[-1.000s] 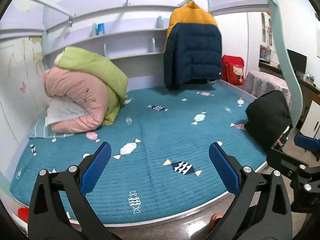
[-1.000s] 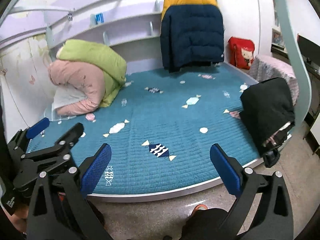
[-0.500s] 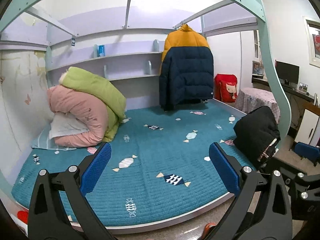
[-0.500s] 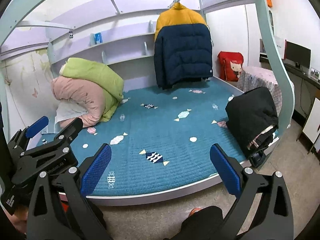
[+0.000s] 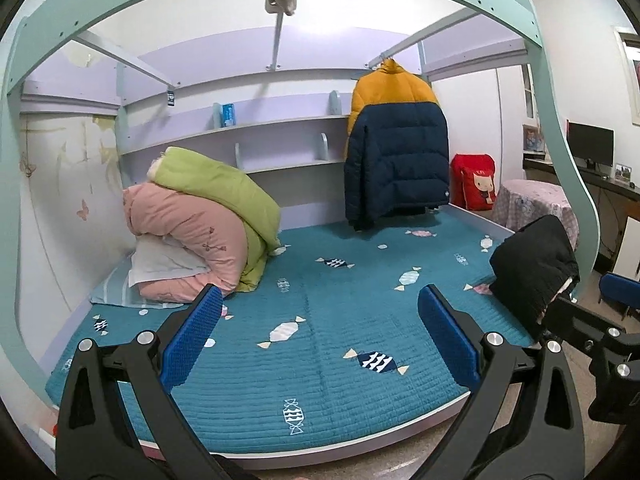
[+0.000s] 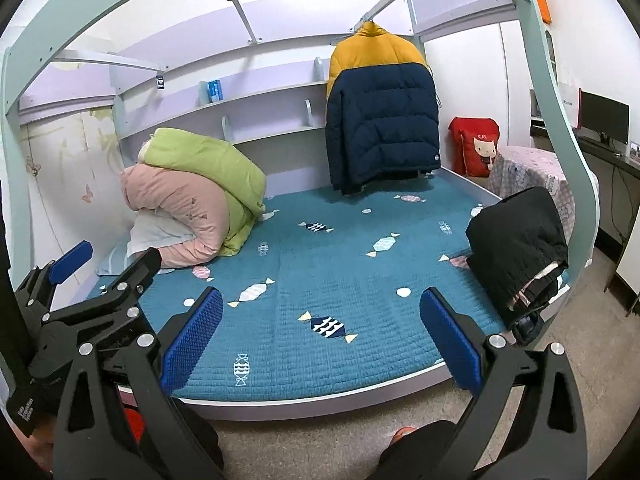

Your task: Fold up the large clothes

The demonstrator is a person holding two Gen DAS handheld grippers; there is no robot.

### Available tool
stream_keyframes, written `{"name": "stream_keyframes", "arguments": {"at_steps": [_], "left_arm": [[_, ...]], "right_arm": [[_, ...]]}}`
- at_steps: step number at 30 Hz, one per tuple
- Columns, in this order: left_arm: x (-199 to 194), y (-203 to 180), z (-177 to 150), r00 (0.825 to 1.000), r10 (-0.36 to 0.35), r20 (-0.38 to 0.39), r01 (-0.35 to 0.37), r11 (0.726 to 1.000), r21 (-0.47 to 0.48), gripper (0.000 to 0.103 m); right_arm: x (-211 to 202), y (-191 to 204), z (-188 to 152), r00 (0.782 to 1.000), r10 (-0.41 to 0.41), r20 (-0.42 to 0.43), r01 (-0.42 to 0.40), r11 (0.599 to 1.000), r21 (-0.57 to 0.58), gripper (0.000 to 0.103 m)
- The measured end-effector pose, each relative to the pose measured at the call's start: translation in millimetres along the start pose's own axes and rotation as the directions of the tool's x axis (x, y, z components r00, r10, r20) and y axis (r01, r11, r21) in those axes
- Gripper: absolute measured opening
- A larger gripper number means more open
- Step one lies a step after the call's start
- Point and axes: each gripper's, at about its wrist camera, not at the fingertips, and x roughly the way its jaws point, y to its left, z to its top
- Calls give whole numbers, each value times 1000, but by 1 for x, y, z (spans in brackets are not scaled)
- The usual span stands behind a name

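Observation:
A yellow and navy puffer jacket [image 5: 396, 148] hangs from a rail at the back of the bed; it also shows in the right wrist view [image 6: 380, 108]. A pile of black clothes [image 5: 534, 272] lies on the bed's right front corner, also in the right wrist view [image 6: 518, 252]. My left gripper [image 5: 320, 336] is open and empty, held off the bed's front edge. My right gripper [image 6: 320, 336] is open and empty, also in front of the bed. The left gripper also shows at the left in the right wrist view [image 6: 80, 280].
The bed has a teal quilted cover [image 5: 320, 320] with candy prints. Rolled pink and green quilts [image 5: 200, 224] lie at the back left. A red cushion [image 5: 476, 180] and a covered round table [image 5: 536, 208] stand at the right. The mint bed frame [image 5: 560, 120] arches overhead.
Both grippers have pulled back and tilted up, so more of the bed frame and ceiling shows. Both stay open and empty.

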Motion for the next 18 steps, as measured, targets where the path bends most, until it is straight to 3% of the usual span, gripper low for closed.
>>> {"name": "stream_keyframes", "arguments": {"at_steps": [18], "left_arm": [[-32,13,10,998,7,65,-6,1000,-17,98]], "right_arm": [[-21,13,10,996,19,82,-14,998,-55,95]]}}
